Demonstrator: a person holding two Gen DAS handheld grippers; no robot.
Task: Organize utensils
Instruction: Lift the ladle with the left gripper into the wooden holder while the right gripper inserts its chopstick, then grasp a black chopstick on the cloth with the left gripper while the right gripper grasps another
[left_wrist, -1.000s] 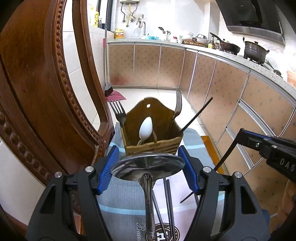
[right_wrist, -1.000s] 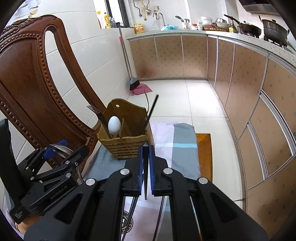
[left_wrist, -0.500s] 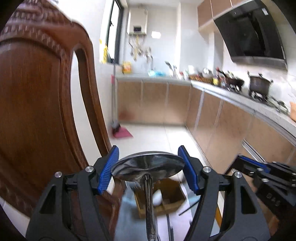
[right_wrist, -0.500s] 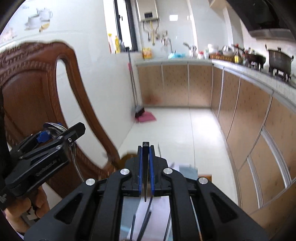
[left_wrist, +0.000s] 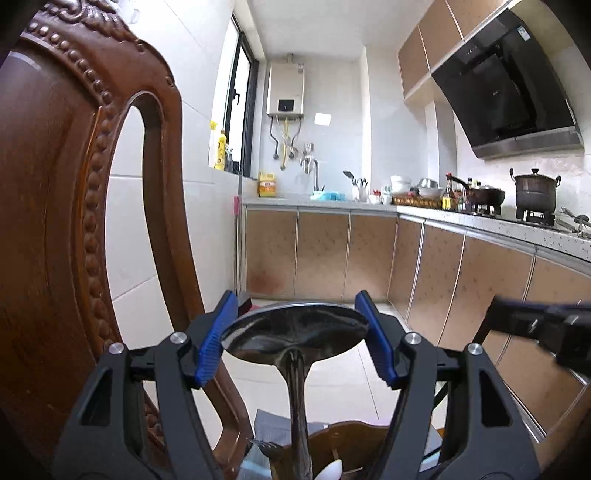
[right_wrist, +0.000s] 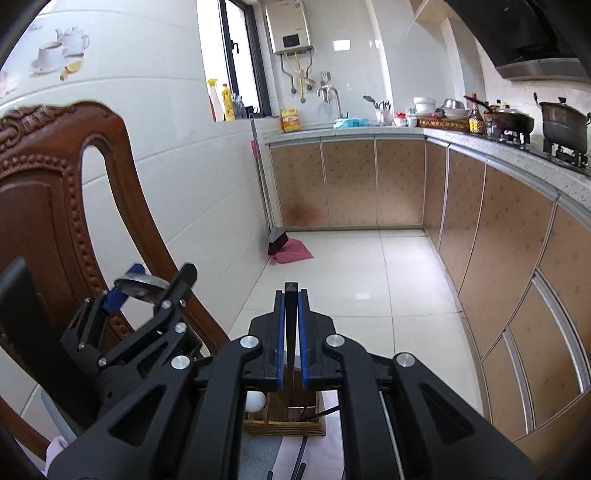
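Bright daylight from the window (right_wrist: 243, 55), white wall tiles (right_wrist: 177, 122) washed pale, soft sheen on the floor tiles (right_wrist: 362, 295), strong fisheye bending and dark vignette at the corners, right gripper (left_wrist: 543, 328) smeared by blur in the left wrist view.

Each wrist camera sat close behind its own gripper fingers, the left looking almost level and the right tilted lower, both facing down the kitchen and sharing the carved chair back (left_wrist: 66, 221) and counter (right_wrist: 498, 147).
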